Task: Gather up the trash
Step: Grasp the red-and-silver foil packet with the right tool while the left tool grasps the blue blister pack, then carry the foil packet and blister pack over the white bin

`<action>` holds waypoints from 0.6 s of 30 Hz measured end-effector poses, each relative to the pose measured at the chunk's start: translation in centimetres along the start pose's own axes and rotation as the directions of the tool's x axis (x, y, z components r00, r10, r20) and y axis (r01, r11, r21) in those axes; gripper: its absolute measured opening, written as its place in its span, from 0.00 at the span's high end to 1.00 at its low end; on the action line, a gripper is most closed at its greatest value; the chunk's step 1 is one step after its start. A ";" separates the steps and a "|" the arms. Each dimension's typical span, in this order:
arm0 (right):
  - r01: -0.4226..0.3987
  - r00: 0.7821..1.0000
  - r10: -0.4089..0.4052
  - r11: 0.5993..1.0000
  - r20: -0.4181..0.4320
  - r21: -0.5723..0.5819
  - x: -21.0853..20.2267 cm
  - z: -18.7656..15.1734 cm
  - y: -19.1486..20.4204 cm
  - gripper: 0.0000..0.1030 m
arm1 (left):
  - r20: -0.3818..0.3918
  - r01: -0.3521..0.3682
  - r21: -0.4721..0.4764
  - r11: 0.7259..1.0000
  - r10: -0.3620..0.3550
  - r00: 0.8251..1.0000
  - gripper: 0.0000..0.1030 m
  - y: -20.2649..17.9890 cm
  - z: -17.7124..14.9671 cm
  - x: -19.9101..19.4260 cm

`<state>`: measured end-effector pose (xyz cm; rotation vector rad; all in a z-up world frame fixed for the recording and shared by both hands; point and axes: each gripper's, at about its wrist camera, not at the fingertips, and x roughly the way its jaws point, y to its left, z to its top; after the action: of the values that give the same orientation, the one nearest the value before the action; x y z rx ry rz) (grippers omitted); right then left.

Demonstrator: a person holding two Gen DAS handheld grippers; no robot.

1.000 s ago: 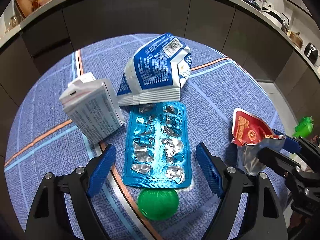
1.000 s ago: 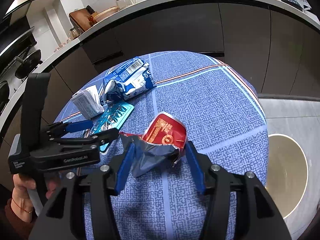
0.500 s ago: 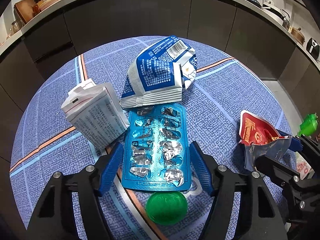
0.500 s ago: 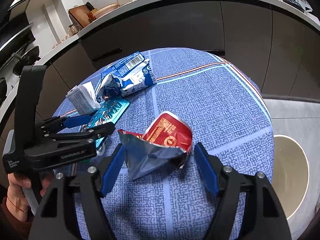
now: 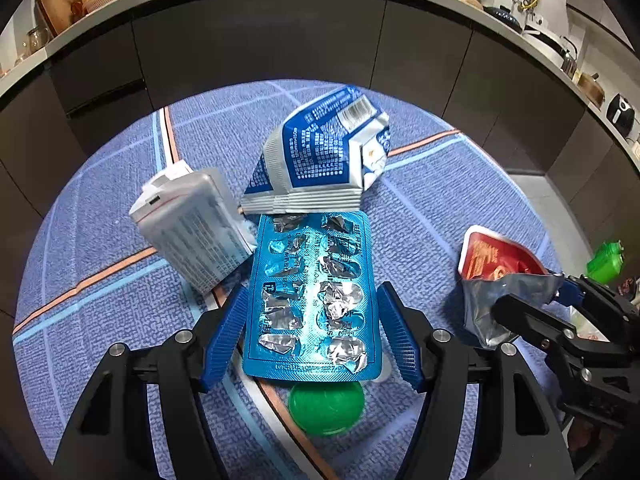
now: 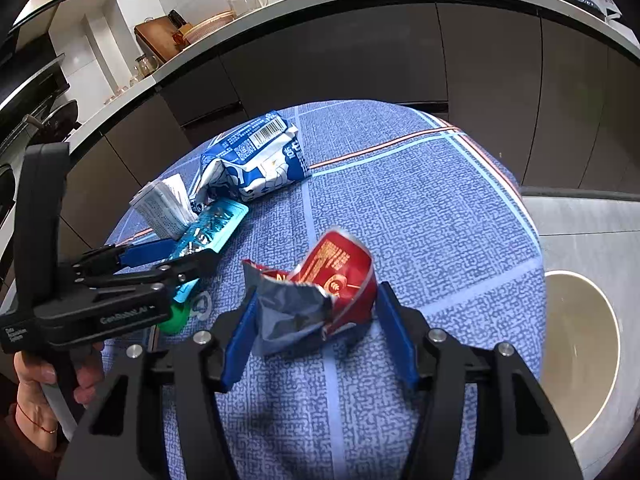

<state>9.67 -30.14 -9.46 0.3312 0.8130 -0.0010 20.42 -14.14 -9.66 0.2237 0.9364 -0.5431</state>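
A used blue blister pack (image 5: 310,300) lies on the round blue tablecloth (image 5: 100,200). My left gripper (image 5: 312,336) is open, with its blue pads (image 5: 226,332) on both sides of the pack's near half. A green bottle cap (image 5: 326,408) lies just under the pack's near edge. A torn red and silver packet (image 6: 320,292) lies between the open pads of my right gripper (image 6: 316,320); it also shows in the left wrist view (image 5: 496,276). A crumpled blue and white bag (image 5: 320,156) and a white folded packet (image 5: 192,228) lie beyond the blister pack.
A round beige bin (image 6: 584,344) stands on the floor to the right of the table. Dark kitchen cabinets (image 5: 260,40) curve behind the table. A green object (image 5: 606,256) shows past the table's right edge. The left gripper body (image 6: 92,292) is close beside my right gripper.
My left gripper has moved forward over the blister pack and its jaws have narrowed to flank it. My right gripper has come closer around the red packet, jaws narrowing too.
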 end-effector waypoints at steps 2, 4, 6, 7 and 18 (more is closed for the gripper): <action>-0.004 1.000 0.004 1.000 0.008 0.002 -0.5 0.0 0.1 0.47 | 0.017 0.009 -0.002 1.000 -0.009 1.000 0.39 -0.1 0.0 -0.9; -0.003 1.000 0.003 1.000 0.019 -0.003 -1.1 0.1 0.2 0.47 | 0.032 0.017 -0.004 1.000 -0.017 0.999 0.39 -0.4 0.0 -1.8; -0.001 1.000 0.002 1.000 0.029 -0.011 -1.6 0.1 0.4 0.48 | 0.048 0.022 -0.004 1.000 -0.021 0.999 0.39 -0.5 0.0 -2.7; -0.002 0.999 0.002 1.000 0.032 -0.014 -1.8 0.1 0.6 0.48 | 0.055 0.025 -0.005 1.000 -0.024 0.998 0.39 -0.6 -0.1 -3.2; -0.007 0.995 0.009 1.000 0.103 -0.021 -5.9 -0.3 0.6 0.48 | 0.132 0.052 -0.012 0.999 -0.050 0.990 0.39 -1.1 -0.5 -8.1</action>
<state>5.47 -30.27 -5.30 0.3129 0.7087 -0.0023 15.64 -12.03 -3.34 0.1480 0.8199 -0.5905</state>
